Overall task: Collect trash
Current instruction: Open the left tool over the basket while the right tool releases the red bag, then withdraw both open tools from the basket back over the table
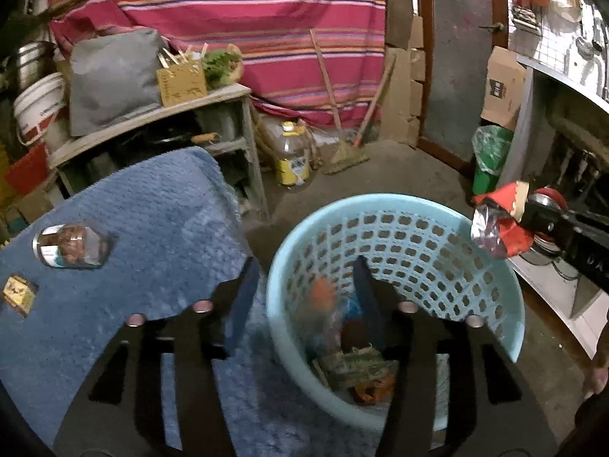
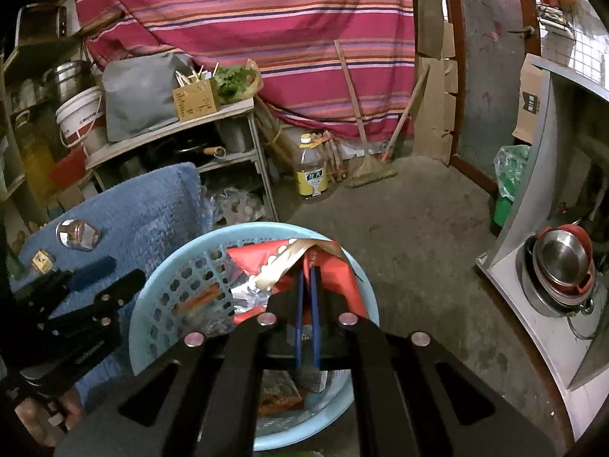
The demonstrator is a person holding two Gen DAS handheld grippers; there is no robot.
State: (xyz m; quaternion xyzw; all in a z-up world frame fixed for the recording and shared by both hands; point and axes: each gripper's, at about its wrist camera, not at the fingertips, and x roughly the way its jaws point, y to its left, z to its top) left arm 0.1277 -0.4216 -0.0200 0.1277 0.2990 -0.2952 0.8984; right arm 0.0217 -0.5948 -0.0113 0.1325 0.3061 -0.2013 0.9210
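A light blue perforated basket (image 1: 430,228) stands on the floor beside a table with a blue cloth (image 1: 152,209); several pieces of trash lie in it. My right gripper (image 2: 307,272) is shut on a red and silver foil wrapper (image 2: 266,266) and holds it over the basket (image 2: 160,304). In the left wrist view the wrapper (image 1: 498,221) hangs at the basket's right rim. My left gripper (image 1: 304,266) is open and empty, one finger over the cloth, one over the basket. A clear snack pack (image 1: 70,245) and a small yellow packet (image 1: 19,293) lie on the cloth.
A shelf (image 1: 160,114) with a grey bag and a carton stands behind the table. An oil bottle (image 1: 293,156) and a broom (image 1: 346,156) stand by the striped curtain. A green bin (image 1: 489,160) and a counter with metal bowls (image 2: 559,266) are at the right.
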